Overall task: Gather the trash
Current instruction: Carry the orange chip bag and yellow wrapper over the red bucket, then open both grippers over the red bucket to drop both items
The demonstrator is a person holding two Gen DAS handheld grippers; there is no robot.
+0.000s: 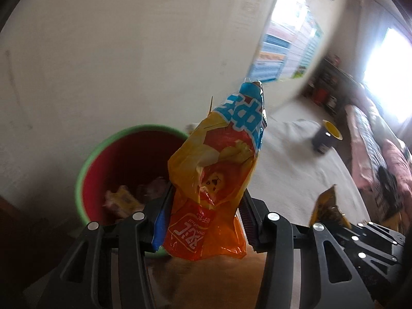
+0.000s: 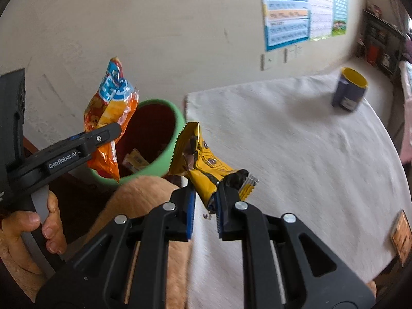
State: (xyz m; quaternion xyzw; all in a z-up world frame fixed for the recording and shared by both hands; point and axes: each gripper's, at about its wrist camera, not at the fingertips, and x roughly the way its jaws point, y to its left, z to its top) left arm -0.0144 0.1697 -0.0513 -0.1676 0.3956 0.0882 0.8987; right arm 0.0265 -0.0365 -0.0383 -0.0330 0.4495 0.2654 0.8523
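An orange and blue snack bag [image 1: 213,170] stands up between the pads of my left gripper [image 1: 206,193], which is shut on it beside a green-rimmed, red-lined bin [image 1: 87,164]. Wrappers lie inside the bin. In the right wrist view my right gripper [image 2: 206,190] is shut on a crumpled yellow wrapper [image 2: 206,164], just right of the bin [image 2: 177,118]. There the left gripper [image 2: 116,128] holds the snack bag [image 2: 110,113] over the bin's near-left rim. The right gripper [image 1: 332,221] and its yellow wrapper [image 1: 327,206] show at the lower right of the left wrist view.
A white-clothed table [image 2: 283,141] spreads to the right, with a dark mug [image 2: 350,90] with a yellow inside at its far side and a small orange card [image 2: 401,234] at its right edge. A hand [image 2: 51,219] grips the left handle. Posters [image 2: 285,10] hang on the wall.
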